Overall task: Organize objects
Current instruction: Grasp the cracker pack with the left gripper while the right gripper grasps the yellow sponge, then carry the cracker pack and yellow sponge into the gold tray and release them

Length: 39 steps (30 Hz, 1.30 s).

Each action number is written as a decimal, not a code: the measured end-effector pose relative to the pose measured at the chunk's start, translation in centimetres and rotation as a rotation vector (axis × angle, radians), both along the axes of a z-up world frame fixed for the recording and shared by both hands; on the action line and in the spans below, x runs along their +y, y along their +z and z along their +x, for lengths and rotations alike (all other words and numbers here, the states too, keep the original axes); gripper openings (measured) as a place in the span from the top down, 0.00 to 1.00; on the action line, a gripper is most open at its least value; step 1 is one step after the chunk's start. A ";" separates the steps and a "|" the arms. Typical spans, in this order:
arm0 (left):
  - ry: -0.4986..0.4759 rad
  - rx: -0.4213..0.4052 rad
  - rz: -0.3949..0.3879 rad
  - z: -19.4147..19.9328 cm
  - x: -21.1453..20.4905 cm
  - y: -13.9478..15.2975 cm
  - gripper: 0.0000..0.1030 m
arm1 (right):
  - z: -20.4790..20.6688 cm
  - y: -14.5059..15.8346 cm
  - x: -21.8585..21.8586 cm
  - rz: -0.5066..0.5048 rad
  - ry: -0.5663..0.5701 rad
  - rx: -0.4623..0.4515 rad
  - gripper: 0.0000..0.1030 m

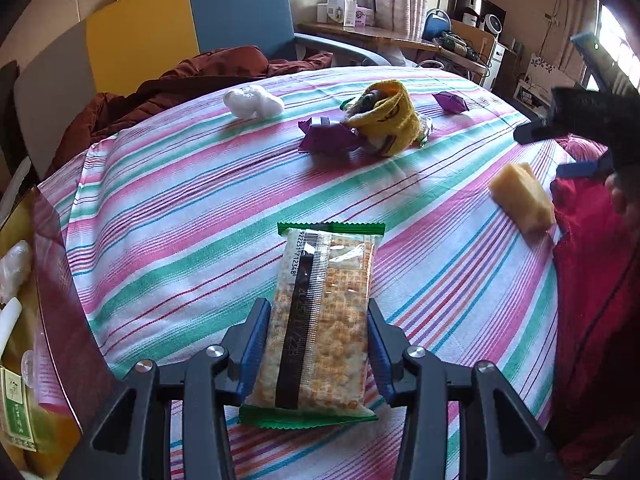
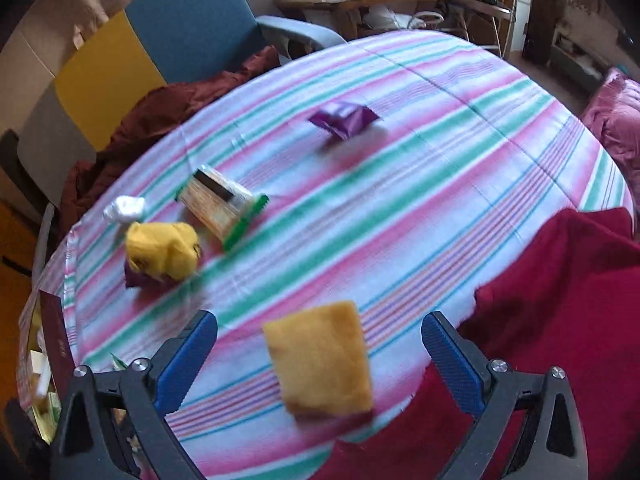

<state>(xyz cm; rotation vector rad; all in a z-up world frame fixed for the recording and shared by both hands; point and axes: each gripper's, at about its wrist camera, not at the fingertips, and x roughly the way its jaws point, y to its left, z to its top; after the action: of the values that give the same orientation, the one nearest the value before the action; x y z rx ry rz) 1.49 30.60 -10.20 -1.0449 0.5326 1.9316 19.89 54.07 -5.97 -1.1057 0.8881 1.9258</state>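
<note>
A clear cracker packet (image 1: 320, 320) with green ends lies lengthwise between the blue pads of my left gripper (image 1: 318, 340), which is shut on its two long sides just over the striped cloth (image 1: 180, 240). My right gripper (image 2: 320, 320) hangs open over a yellow sponge block (image 2: 320, 360) (image 1: 520, 200) near the cloth's right edge, with its pads well clear of the block on both sides. Farther back are a rolled yellow cloth (image 1: 384, 120) (image 2: 160, 256), purple wrappers (image 1: 328, 136) (image 2: 344, 120), a white lump (image 1: 252, 102) (image 2: 124, 208) and a second cracker packet (image 2: 220, 208).
A red garment (image 2: 560, 300) (image 1: 592, 280) covers the cloth's right edge. A dark red blanket (image 1: 192, 80) is heaped at the back left against a blue and yellow chair (image 1: 240, 12). At the left edge, a glass-topped surface (image 1: 48, 280) holds small items. A cluttered desk (image 1: 360, 32) stands behind.
</note>
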 end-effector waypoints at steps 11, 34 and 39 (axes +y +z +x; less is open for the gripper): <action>0.026 0.007 0.006 0.7 -1.1 0.1 0.55 | -0.9 -2.6 -0.7 -0.049 0.039 -0.095 0.00; 0.109 0.045 0.082 2.0 -4.8 4.1 0.56 | -4.7 -2.5 -5.9 0.097 0.339 -0.202 0.44; 0.194 0.077 0.125 1.4 -7.1 6.9 0.56 | -5.1 -1.7 -7.2 0.125 0.405 -0.161 0.44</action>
<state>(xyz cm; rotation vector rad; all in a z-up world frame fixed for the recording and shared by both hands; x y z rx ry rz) 2.91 23.53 -3.33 -0.9747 0.3575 2.1536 14.79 46.83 -7.62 -1.4235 0.4730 2.1403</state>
